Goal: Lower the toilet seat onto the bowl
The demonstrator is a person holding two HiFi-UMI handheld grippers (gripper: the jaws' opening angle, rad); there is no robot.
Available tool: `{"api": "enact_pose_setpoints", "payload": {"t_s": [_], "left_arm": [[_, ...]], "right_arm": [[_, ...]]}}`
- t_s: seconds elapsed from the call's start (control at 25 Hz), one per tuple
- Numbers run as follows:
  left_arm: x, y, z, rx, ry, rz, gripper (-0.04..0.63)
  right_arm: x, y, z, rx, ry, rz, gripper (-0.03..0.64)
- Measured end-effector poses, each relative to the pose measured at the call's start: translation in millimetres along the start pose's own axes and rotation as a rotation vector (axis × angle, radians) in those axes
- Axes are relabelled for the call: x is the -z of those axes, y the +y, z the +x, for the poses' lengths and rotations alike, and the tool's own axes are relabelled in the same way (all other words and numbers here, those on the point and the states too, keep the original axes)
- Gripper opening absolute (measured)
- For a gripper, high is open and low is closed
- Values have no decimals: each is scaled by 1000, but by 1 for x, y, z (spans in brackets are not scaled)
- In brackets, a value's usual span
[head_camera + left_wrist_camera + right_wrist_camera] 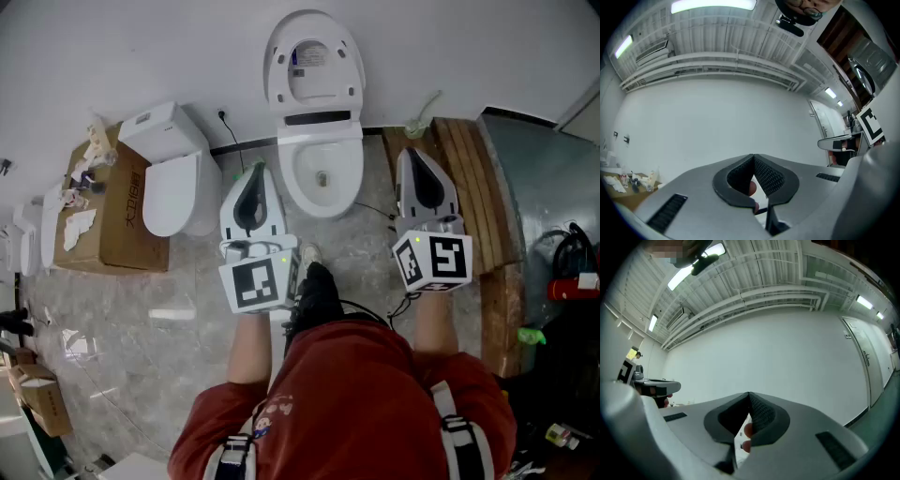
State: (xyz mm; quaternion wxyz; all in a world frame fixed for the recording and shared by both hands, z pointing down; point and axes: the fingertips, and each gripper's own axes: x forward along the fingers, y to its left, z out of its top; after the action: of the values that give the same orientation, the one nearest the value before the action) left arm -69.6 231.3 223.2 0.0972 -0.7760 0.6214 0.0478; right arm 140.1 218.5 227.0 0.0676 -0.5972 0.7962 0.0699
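Note:
A white toilet stands against the far wall in the head view, its bowl [322, 175] open. The seat and lid [314, 64] are raised and lean back against the wall. My left gripper [255, 173] hovers just left of the bowl's front and my right gripper [413, 155] hovers to the bowl's right; neither touches the toilet. In both gripper views the jaws meet at the tip with nothing between them: the left gripper [753, 156] and the right gripper [749, 393] each face a bare white wall, tilted a little upward.
A second white toilet [174, 180] with its lid down stands to the left, beside a cardboard box [112, 223] with clutter on top. Wooden planks [476, 178] lie on the right. A thin cable runs over the marble floor [183, 309]. The person's dark shoe [314, 292] is before the bowl.

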Motion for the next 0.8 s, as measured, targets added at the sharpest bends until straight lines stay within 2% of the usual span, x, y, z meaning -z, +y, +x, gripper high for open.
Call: {"api": "enact_pose_setpoints", "payload": {"t_s": [0.2, 0.36, 0.56, 0.8], "left_arm": [[2, 2, -2, -9, 20, 41, 12], [4, 2, -1, -10, 18, 11, 12], [8, 8, 7, -18, 38, 30, 12], [18, 11, 27, -10, 53, 0, 12]], "right_arm": [[3, 1, -1, 0, 8, 6, 11], [4, 0, 3, -8, 12, 10, 11], [10, -7, 12, 7, 15, 53, 11], [19, -16, 30, 10, 27, 89, 11]]}}
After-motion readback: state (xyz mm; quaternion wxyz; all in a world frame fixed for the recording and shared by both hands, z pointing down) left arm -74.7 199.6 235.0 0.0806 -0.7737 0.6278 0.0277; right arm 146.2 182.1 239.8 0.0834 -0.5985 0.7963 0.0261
